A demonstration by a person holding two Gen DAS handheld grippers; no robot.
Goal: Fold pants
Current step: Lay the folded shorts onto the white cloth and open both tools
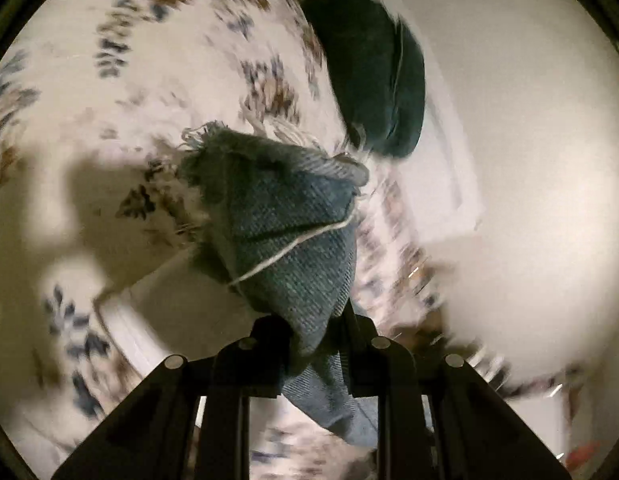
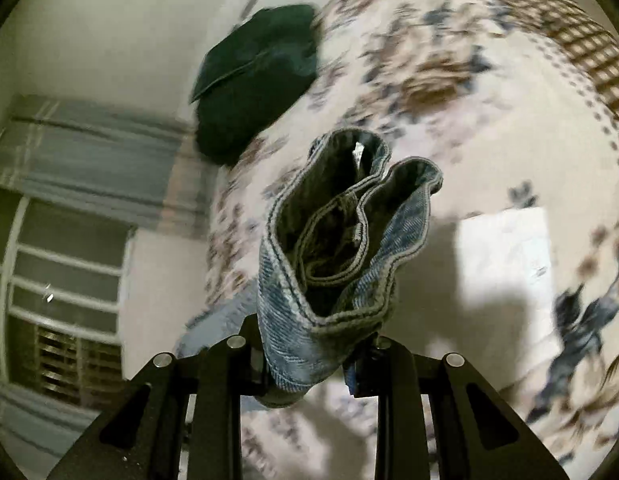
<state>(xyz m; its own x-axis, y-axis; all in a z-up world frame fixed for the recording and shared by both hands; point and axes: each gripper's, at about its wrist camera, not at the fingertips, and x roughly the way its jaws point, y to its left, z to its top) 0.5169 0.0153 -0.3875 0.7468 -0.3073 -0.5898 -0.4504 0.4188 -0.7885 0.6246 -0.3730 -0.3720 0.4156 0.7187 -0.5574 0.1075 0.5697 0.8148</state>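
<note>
The blue denim pants (image 1: 293,240) are being held up off the floral bedspread (image 1: 157,80) by both grippers at once. In the left wrist view, the left gripper (image 1: 313,332) is being kept clenched on a frayed leg hem, the cloth being pinched between the two black fingers (image 1: 269,332) and bunched forward from them into a rumpled cone; a loose white thread (image 1: 293,246) is being trailed across the weave, and pale fringe is being shown at the far edge. More denim is being let hang below the fingers toward the bottom of the frame. In the right wrist view, the right gripper (image 2: 313,344) is being closed on the stitched waistband end of the pants (image 2: 341,248), the double layers being squeezed at the base and being opened further out into two curled loops with the dark inside exposed. A dark green folded garment (image 2: 253,80) is being left lying at the edge of the bedspread (image 2: 469,80), well apart from the pants, and it is also being seen in the left view (image 1: 369,64). A white sheet of what is possibly paper (image 2: 505,264) is being shown lying on the bedspread to the right, though blur is making that hard to confirm. Shadows are being cast across the patterned fabric beneath both grippers.
</note>
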